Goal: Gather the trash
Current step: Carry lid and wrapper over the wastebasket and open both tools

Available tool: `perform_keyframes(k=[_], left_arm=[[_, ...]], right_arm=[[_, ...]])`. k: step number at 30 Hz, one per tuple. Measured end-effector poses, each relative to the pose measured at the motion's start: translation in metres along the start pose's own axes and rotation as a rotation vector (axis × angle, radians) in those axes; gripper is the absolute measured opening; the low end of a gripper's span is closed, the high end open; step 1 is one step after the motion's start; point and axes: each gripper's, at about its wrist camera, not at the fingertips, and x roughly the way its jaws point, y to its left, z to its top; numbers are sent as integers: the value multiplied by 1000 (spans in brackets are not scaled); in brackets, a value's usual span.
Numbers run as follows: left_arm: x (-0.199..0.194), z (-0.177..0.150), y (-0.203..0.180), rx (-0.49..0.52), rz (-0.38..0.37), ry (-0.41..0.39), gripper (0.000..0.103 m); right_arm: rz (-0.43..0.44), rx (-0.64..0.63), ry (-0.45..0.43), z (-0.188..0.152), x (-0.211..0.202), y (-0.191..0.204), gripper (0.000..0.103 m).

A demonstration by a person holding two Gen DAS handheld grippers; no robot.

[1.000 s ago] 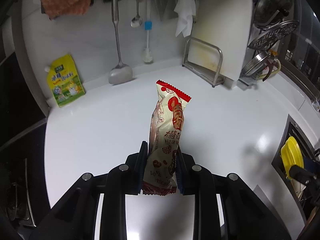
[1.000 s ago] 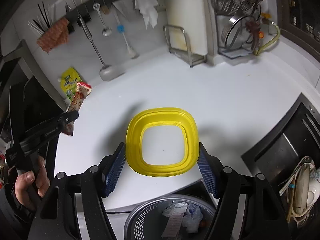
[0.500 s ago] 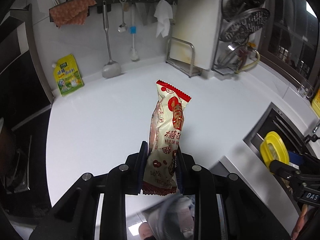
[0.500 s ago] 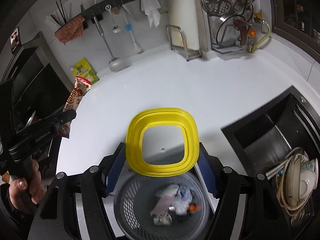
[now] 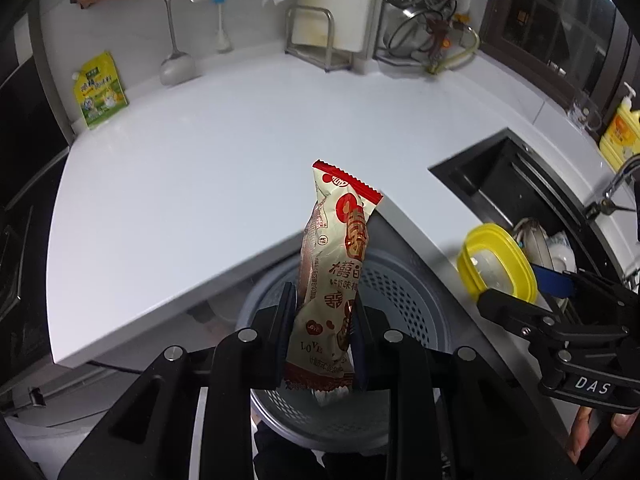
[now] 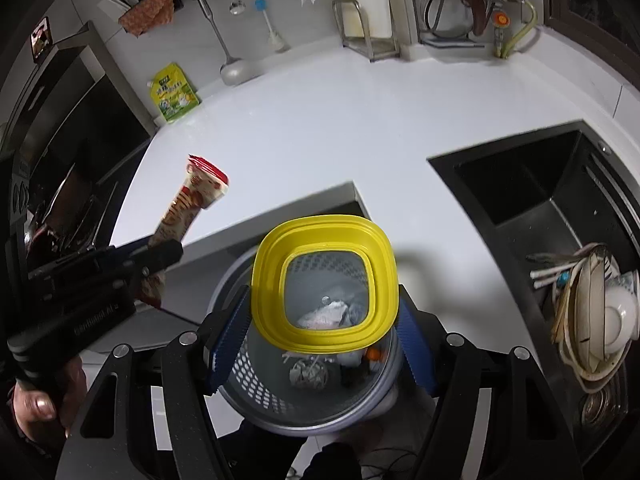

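My left gripper (image 5: 320, 336) is shut on a cream and red snack wrapper (image 5: 334, 276), held upright above a grey perforated trash basket (image 5: 404, 292). The wrapper also shows in the right wrist view (image 6: 192, 204). My right gripper (image 6: 320, 332) is shut on a yellow-rimmed clear lid (image 6: 324, 284), held flat over the same basket (image 6: 256, 376), which holds crumpled trash. The lid shows in the left wrist view (image 5: 496, 264) at the right.
The white counter (image 5: 200, 184) runs behind the basket. A green-yellow pouch (image 5: 98, 90) leans on the back wall. A black sink (image 6: 532, 196) with dishes (image 6: 592, 308) is at the right. A yellow soap bottle (image 5: 620, 132) stands far right. Utensils hang on the wall.
Both grippers have pulled back off the counter and now sit over the trash basket below its edge. The wrapper and the lid stay gripped.
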Motion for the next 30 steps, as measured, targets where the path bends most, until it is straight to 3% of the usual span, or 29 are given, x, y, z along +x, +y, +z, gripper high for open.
perform_keyframes(k=[15, 30], left_arm=[[10, -27, 7, -48, 31, 87, 27], [1, -29, 16, -69, 27, 75, 33]], right_arm=[[18, -30, 64, -17, 25, 11, 67], [12, -38, 65, -17, 29, 18, 68]])
